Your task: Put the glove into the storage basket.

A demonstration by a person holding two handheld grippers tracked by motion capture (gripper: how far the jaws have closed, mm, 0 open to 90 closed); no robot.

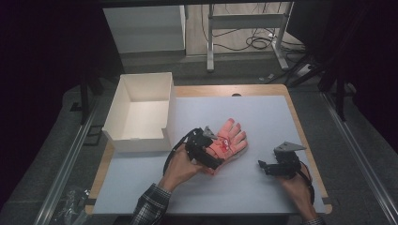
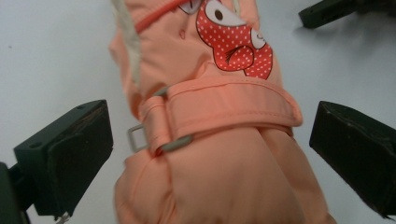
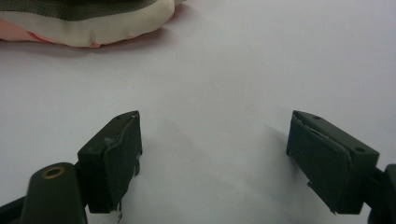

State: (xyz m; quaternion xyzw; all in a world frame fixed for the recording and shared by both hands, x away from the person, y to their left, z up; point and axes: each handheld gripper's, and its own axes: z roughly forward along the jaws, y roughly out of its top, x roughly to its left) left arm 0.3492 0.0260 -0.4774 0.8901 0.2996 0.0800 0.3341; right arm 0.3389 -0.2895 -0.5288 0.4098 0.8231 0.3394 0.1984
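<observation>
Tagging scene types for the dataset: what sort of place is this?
Likely a lab or data-collection workspace, not a home: a wooden table under a pale grey mat, loose black cables on the floor behind it, and metal-framed bench legs; dark surroundings.

One peach glove lies on one white-covered surface. One open white box stands beside it. Two tongs are there: the left tongs and the right tongs. The glove bears one strap with one metal buckle.

The glove is smooth peach cloth with a dull metal buckle.
</observation>
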